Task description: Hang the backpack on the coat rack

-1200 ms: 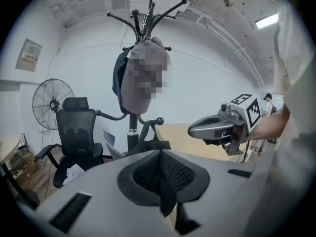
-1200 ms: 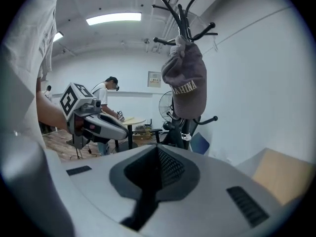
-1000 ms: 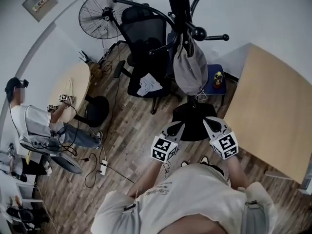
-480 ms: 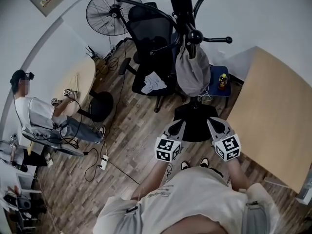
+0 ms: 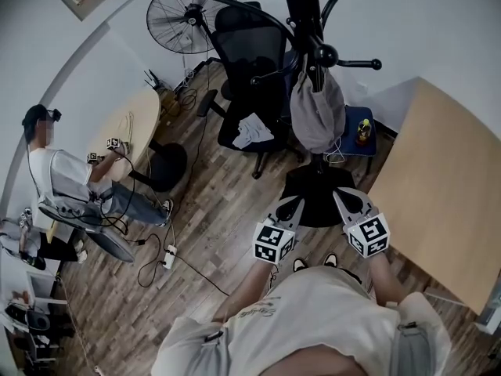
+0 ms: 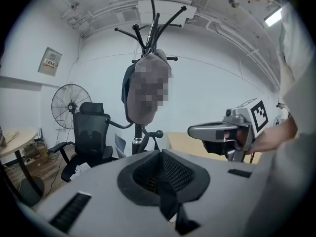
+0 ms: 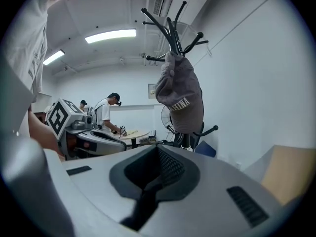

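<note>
The left gripper (image 5: 290, 203) and the right gripper (image 5: 341, 197) both have their jaws pressed together with nothing between them. They are side by side, pointing towards 12 o'clock. Well apart from them in that direction, the grey backpack (image 5: 316, 114) hangs from a hook of the black coat rack (image 5: 301, 5). An office chair (image 5: 252, 59) stands at the backpack's 10 o'clock. A wooden table (image 5: 446, 186) lies at the right gripper's 3 o'clock.

The coat rack (image 5: 301, 6) runs out of the head view's top edge, its crown unseen

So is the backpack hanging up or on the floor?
Hanging up: the backpack dangles from the coat rack, clear of the floor.
</note>
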A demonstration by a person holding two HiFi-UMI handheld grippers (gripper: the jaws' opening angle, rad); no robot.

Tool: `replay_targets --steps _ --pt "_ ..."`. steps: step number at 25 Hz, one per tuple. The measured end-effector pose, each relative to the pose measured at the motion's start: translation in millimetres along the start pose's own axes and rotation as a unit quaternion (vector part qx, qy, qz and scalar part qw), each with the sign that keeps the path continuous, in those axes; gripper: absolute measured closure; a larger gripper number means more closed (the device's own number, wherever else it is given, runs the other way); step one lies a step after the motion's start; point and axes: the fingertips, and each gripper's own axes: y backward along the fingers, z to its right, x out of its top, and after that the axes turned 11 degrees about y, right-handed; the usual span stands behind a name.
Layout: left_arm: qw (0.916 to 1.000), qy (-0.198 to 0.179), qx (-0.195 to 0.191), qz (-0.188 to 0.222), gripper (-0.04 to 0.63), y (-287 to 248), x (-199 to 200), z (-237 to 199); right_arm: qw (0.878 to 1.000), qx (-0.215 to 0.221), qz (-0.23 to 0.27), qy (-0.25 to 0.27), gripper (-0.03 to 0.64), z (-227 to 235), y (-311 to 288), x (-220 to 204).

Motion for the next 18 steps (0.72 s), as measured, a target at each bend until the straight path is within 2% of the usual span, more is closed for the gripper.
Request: replay_targets --steps 7,18 --pt "0.9999 0.002 -0.009 -0.014 0.572 -1 -9 3 1.0 -0.006 -0.008 -0.017 0.623 1 10 -10" --pt "0.9996 0.003 -0.015 -0.023 0.572 -3 -18 9 1.0 -0.018 -0.019 -0.011 0.623 3 21 -23"
